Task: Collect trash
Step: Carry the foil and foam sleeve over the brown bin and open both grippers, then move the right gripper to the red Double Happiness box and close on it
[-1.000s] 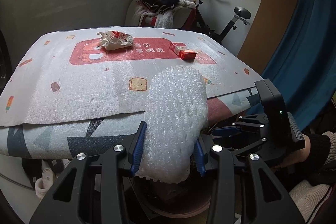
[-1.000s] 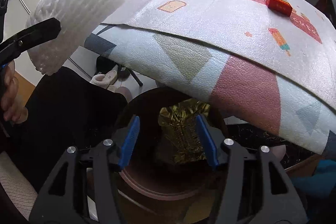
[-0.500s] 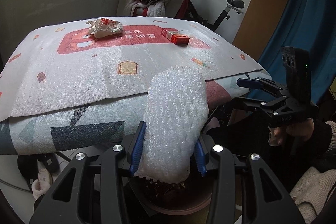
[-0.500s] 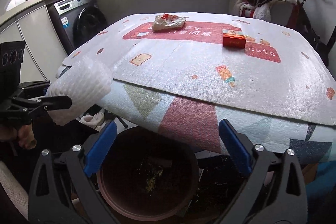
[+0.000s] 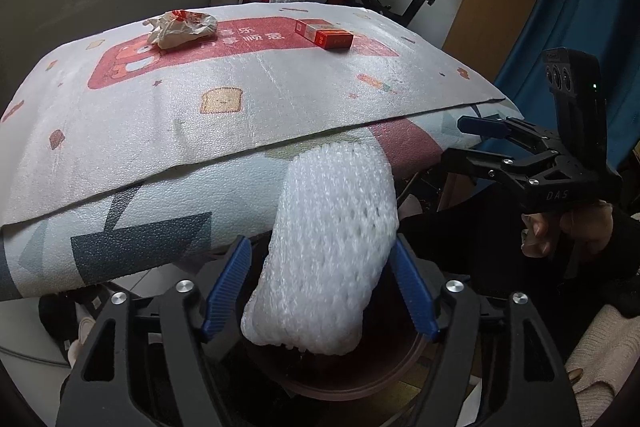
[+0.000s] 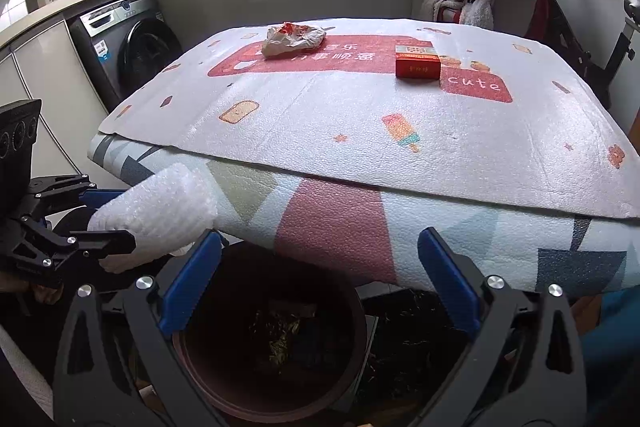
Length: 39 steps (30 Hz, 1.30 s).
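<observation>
Left tongs (image 5: 320,291) opening right now, pads backed off the white foam net sleeve (image 5: 332,247). A second ago they were clamped tight on it; now there's a visible gap on both sides, so it's released and on its way into the brown bin (image 6: 272,347) directly below. In the right wrist view the sleeve (image 6: 160,203) sits between the left fingers, just above and left of the bin rim, not yet inside as far as I can tell. Right tongs (image 6: 316,279) spread wide and empty, nothing between the blue pads. A second ago they were half closed over the bin with gold foil wrapper (image 6: 284,337) between them; that now lies at the bottom of the bin, so that drop is done. Right hand has pulled back and faces the table (image 6: 480,163). Remaining up there: crumpled paper wrapper (image 6: 294,39) at the far side, red box (image 6: 418,65) to its right, well apart. My read: two items binned or nearly so, two left. Next grab is likely the red box with the right.
</observation>
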Each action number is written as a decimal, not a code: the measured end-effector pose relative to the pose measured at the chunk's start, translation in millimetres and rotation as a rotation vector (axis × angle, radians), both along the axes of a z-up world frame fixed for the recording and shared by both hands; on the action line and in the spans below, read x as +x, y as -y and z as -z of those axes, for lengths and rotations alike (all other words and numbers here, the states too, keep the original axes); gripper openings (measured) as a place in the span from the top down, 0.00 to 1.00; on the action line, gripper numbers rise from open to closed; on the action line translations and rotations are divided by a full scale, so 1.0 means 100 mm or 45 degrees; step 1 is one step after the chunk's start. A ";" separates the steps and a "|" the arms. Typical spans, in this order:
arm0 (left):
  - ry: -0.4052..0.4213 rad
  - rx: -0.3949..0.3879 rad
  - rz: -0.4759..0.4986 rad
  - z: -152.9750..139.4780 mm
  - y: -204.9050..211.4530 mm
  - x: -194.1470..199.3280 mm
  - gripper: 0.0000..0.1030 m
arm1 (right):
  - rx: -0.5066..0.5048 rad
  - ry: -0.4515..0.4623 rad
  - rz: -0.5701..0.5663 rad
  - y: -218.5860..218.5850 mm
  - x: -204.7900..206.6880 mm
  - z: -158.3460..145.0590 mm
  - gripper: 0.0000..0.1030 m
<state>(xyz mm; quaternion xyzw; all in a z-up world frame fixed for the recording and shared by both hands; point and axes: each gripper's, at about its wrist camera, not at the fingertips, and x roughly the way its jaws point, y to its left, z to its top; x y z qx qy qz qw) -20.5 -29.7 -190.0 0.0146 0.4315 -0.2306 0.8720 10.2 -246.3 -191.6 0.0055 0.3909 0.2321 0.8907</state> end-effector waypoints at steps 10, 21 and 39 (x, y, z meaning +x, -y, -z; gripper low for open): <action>0.011 0.036 -0.115 -0.02 -0.10 0.04 0.07 | -0.024 -0.010 0.002 -0.03 0.01 0.03 0.06; 0.009 -0.003 -0.212 -0.05 -0.26 0.08 0.06 | -0.032 -0.046 0.028 -0.01 0.07 0.04 0.06; 0.062 0.035 -0.448 -0.33 -0.59 0.47 0.06 | 0.020 -0.120 0.092 0.18 0.47 -0.12 0.06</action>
